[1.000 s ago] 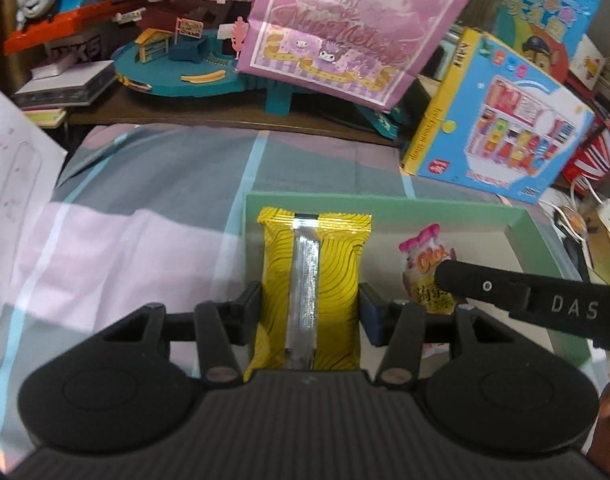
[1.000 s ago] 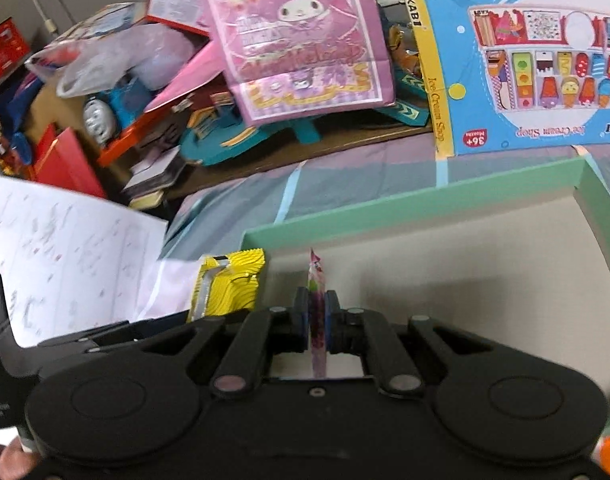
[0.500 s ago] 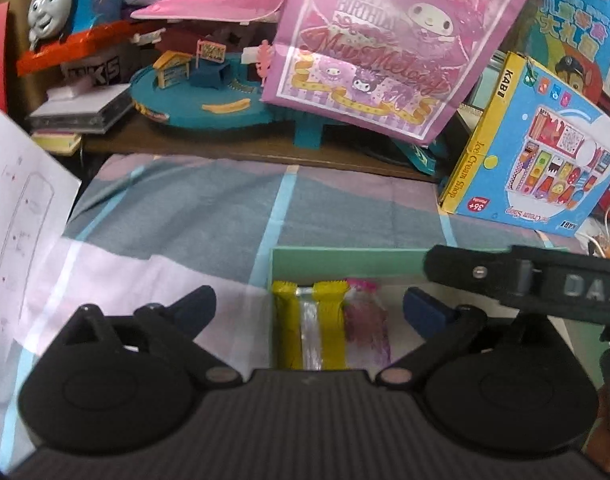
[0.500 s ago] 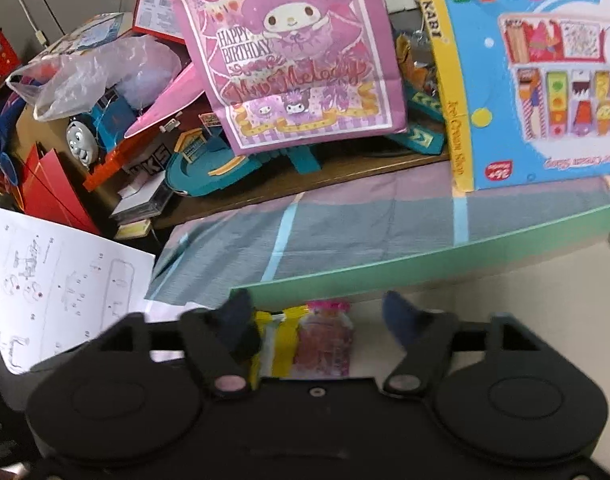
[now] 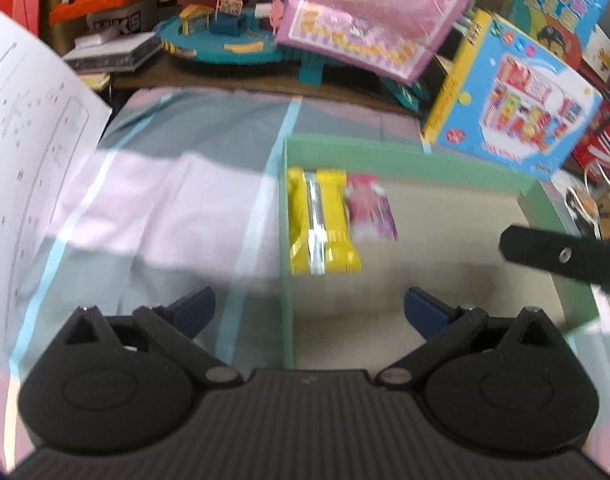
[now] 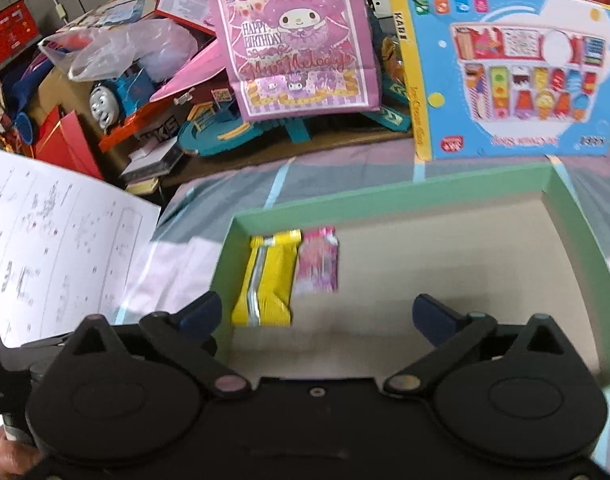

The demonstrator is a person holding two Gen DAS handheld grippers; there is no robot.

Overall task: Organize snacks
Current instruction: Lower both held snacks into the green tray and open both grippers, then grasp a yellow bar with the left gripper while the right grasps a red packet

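**Right wrist view: two snacks lie side by side in green box**

A striped bedsheet point(image 6: 337, 176) in grey, pink and pale blue carries a shallow green box point(image 6: 385, 200), with toys and packaging piled behind it: one pink birthday gift bag point(image 6: 293, 40), one blue ice-cream-shop toy box point(image 6: 513, 76) and one blue toy engine point(image 6: 113, 92). One printed sheet point(image 6: 53, 240) stands at the left. Two snacks rest in the box's far left corner: one yellow packet point(image 6: 267, 280) against the left wall, one pink packet point(image 6: 317, 264) touching its right side. The right gripper point(image 6: 317, 314) has just spread its jaws wide and holds nothing; the left gripper point(image 5: 309, 306), seen from its own camera, is likewise fully spread and empty over the box's left wall.
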